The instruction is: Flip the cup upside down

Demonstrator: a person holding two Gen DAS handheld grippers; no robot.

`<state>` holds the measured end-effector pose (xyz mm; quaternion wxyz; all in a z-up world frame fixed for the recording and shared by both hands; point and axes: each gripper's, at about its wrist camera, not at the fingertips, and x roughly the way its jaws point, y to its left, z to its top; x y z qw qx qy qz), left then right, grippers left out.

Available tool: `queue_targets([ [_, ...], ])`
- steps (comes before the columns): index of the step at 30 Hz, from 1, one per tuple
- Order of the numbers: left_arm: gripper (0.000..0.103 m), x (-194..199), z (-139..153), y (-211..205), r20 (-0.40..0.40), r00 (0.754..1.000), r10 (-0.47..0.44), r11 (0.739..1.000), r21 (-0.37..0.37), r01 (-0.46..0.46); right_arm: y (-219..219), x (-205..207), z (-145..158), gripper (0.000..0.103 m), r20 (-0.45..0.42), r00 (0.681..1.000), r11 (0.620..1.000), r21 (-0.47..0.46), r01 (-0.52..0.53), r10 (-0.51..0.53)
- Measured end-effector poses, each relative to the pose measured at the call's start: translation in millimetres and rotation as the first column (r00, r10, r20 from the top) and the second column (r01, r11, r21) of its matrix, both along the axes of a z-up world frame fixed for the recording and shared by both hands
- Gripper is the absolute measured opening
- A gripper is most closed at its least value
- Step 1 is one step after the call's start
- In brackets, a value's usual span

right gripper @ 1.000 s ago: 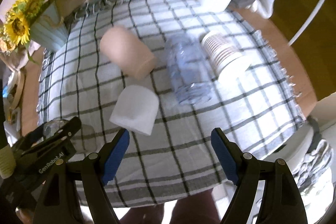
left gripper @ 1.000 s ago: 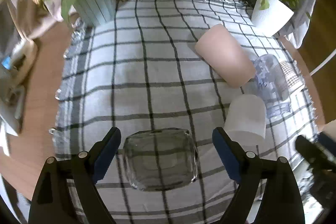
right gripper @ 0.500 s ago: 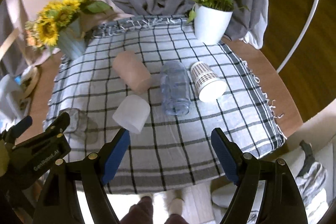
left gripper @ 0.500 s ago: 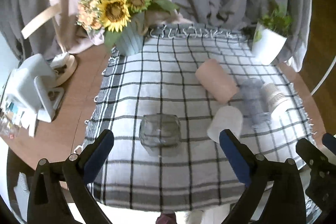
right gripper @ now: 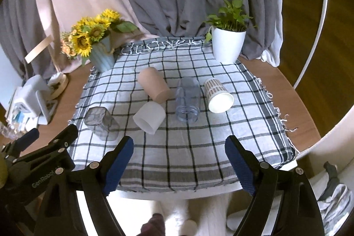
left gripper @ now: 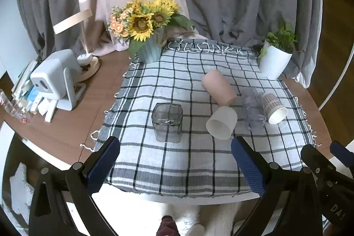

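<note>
A smoky square glass cup (left gripper: 167, 122) stands base up on the checked cloth (left gripper: 190, 158); it also shows in the right wrist view (right gripper: 100, 123). A frosted white cup (left gripper: 222, 122), a pink cup (left gripper: 219, 87), a clear plastic cup (left gripper: 252, 110) and a patterned paper cup (left gripper: 274, 108) lie on their sides. My left gripper (left gripper: 176, 164) is open and empty, above the table's near edge. My right gripper (right gripper: 179, 166) is open and empty, also back from the cloth.
A sunflower vase (left gripper: 148, 49) stands at the cloth's back left, a white plant pot (left gripper: 274, 63) at the back right. A white device (left gripper: 54, 79) and clutter sit on the wooden table at left. Grey curtains hang behind.
Both grippers have pulled back and up from the table. The left gripper, which straddled the glass cup a second ago, is now well clear of it. The cups have not moved.
</note>
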<state>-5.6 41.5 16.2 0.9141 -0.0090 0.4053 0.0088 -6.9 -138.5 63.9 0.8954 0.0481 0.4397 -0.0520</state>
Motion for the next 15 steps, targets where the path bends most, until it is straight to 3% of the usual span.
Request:
queue_targets([
  [15, 0.103, -31.4, 12.7, -7.4, 0.035, 0.999, 0.032, 0.999, 0.006, -0.033, -8.7, -26.9, 5.2, 0.085, 0.016, 0.999, 0.999, 0.039, -0.033, 0.033],
])
